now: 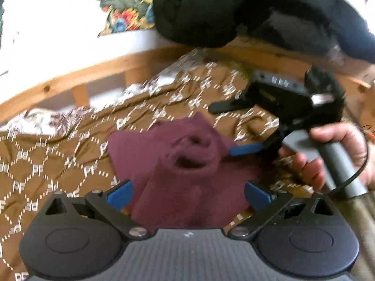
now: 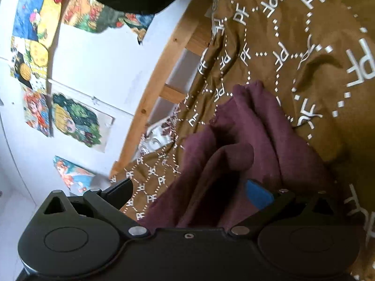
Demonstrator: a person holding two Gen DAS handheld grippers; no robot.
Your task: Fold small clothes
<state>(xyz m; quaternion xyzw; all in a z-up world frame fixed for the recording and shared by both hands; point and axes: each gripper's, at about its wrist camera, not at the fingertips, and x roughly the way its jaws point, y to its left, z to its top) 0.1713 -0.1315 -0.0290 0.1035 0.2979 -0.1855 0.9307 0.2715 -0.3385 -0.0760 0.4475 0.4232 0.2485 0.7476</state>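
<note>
A small maroon garment (image 1: pixel 178 164) lies bunched on a brown patterned bedsheet (image 1: pixel 46 154), with an open rolled hole at its middle. My left gripper (image 1: pixel 187 194) is open, its blue-padded fingers (image 1: pixel 119 194) spread to either side of the garment's near part. My right gripper (image 1: pixel 225 128) is at the garment's right edge, held by a hand (image 1: pixel 339 149); its jaws stand wide apart. In the right wrist view the right gripper (image 2: pixel 189 189) is open over the maroon garment (image 2: pixel 246 140), with folds of cloth between its fingers.
A wooden bed frame (image 1: pixel 93 70) runs along the far side of the bedsheet (image 2: pixel 304 46). A person in black clothing (image 1: pixel 234 7) is behind it. A white wall with colourful cartoon posters (image 2: pixel 75 117) is beyond. A floral cloth (image 1: pixel 42 119) lies at the sheet's far left.
</note>
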